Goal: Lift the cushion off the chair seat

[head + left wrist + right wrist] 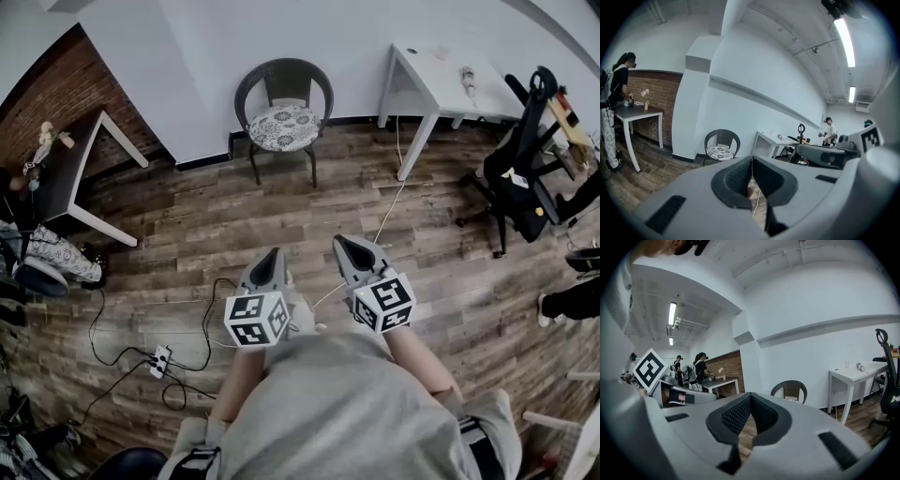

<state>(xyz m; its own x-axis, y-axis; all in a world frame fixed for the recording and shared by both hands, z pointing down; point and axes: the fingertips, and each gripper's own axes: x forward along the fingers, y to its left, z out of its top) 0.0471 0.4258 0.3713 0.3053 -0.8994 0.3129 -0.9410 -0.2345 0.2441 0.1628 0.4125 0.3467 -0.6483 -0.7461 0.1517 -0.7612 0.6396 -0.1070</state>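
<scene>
A round patterned cushion (282, 127) lies on the seat of a dark wicker chair (284, 82) against the white wall, well ahead of me. The cushion (720, 152) and chair (723, 138) also show in the left gripper view, and the chair (790, 391) in the right gripper view. My left gripper (274, 254) and right gripper (341, 242) are held side by side above the wooden floor, far short of the chair. Both have their jaws together with nothing between them.
A white table (441, 77) stands right of the chair, a dark table (73, 169) at the left by the brick wall. An office chair (521, 178) is at the right. Cables and a power strip (160, 360) lie on the floor. People stand around.
</scene>
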